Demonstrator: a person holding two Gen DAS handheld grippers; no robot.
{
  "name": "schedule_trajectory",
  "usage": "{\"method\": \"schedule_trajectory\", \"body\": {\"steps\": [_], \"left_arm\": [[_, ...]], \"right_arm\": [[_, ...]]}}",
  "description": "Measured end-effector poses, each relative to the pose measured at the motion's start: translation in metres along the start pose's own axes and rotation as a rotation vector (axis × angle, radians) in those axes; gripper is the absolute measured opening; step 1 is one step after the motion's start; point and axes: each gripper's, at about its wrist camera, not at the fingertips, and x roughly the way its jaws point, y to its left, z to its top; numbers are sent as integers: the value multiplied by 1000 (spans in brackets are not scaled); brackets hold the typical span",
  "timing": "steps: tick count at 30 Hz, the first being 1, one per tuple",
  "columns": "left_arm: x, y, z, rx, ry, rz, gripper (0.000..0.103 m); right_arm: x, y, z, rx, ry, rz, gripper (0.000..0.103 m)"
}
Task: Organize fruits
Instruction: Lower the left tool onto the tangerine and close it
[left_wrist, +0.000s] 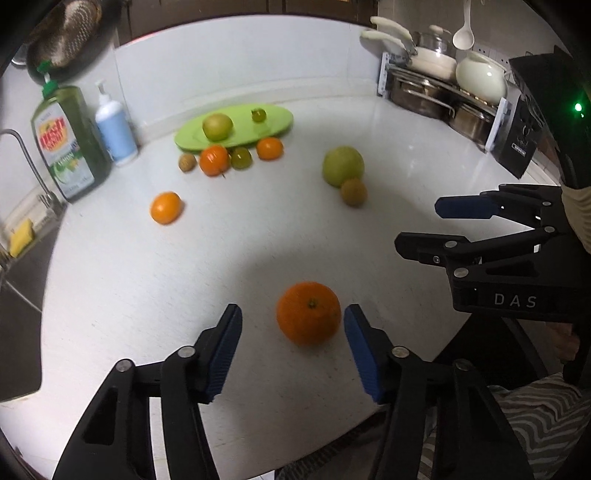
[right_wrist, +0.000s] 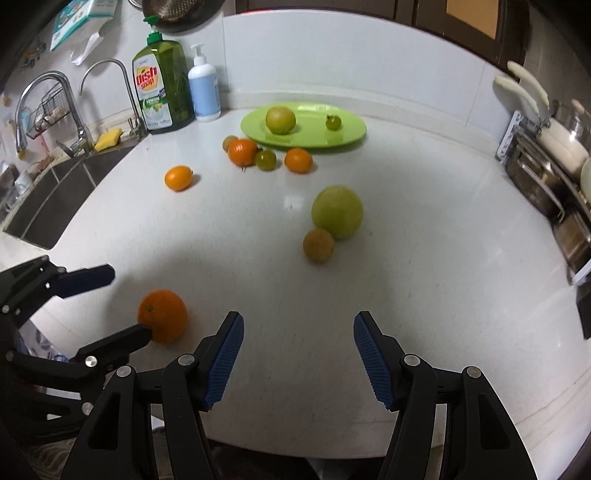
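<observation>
A large orange (left_wrist: 308, 314) rests on the white counter (left_wrist: 221, 258) between the fingers of my left gripper (left_wrist: 293, 315), which is open; the right pad is close to the fruit and the left pad stands clear. My right gripper (right_wrist: 298, 319) is open over bare counter, with nothing between its fingers. A green plate (right_wrist: 347, 136) at the back holds a yellow-green fruit (right_wrist: 280, 119) and a small green tomato (right_wrist: 333, 122). Several oranges, a green tomato and a kiwi (right_wrist: 229, 142) lie before it. A big green fruit (right_wrist: 337, 211) touches a brown kiwi (right_wrist: 318, 245).
A dish soap bottle (right_wrist: 162, 86) and a pump bottle (right_wrist: 204, 90) stand at the back left beside the sink (right_wrist: 55, 199) and taps. A rack of pots (left_wrist: 443, 92) lines the right wall. The counter's front edge runs just below both grippers.
</observation>
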Motion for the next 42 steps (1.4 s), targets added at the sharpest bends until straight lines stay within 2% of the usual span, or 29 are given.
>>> {"method": "schedule_trajectory", "body": {"steps": [11, 15, 20, 28, 42], "left_arm": [[19, -4, 1, 13, 25, -10, 51], [24, -4, 2, 10, 38, -40, 42], [26, -3, 4, 11, 32, -48, 42], [26, 6, 25, -21, -9, -13, 42], [58, 19, 59, -76, 9, 28, 42]], "right_arm": [[13, -1, -6, 8, 33, 13, 63], [17, -3, -5, 16, 38, 9, 63], [20, -5, -3, 20, 43, 16, 63], [27, -9, 5, 32, 31, 16, 63], [48, -23, 34, 89, -29, -24, 62]]}}
